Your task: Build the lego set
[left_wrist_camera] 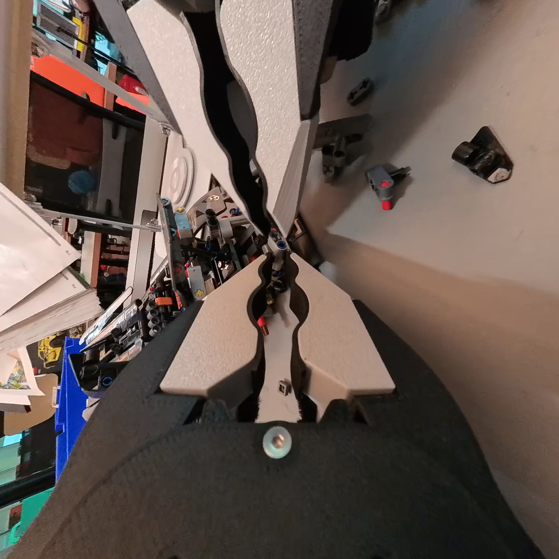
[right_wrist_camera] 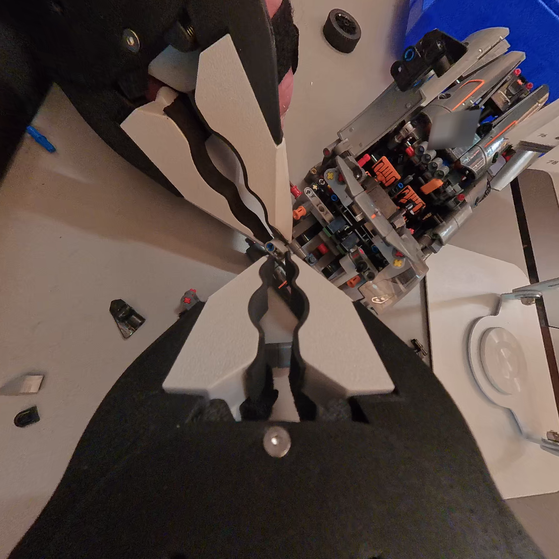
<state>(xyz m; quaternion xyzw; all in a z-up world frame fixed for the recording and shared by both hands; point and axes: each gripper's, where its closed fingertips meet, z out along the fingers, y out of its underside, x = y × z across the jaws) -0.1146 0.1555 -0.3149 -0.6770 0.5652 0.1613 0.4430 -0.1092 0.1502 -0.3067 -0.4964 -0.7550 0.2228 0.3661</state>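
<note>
A: At the centre of both wrist views, a small grey connector piece [left_wrist_camera: 279,246] with a blue pin in its end is being pinched from two sides. The left gripper [left_wrist_camera: 279,257] is being held nearly closed on it, its pale fingers [left_wrist_camera: 223,326] pressed in around the piece.

B: Noted. From the opposite side, the right gripper [right_wrist_camera: 276,257] is being closed on the same piece, seen there with its blue pin end [right_wrist_camera: 270,246]. In each view the other gripper is being seen entering from above, tips meeting tips.

A: The lego model [right_wrist_camera: 408,187], a grey vehicle body with orange, red and blue parts showing inside, is being kept on the white table [right_wrist_camera: 75,257], just beside the pinched piece. Whether the piece is touching the model is not being made out.

B: A blue bin [right_wrist_camera: 484,27] is being seen behind the model, a black wheel [right_wrist_camera: 341,30] near it.

A: Loose parts are lying well apart on the table: a grey part with red ends [left_wrist_camera: 382,184], a black wedge-shaped piece [left_wrist_camera: 482,154], a dark grey bracket [left_wrist_camera: 341,145]. An open instruction booklet [left_wrist_camera: 33,272] is being seen at the left edge of the left wrist view.
</note>
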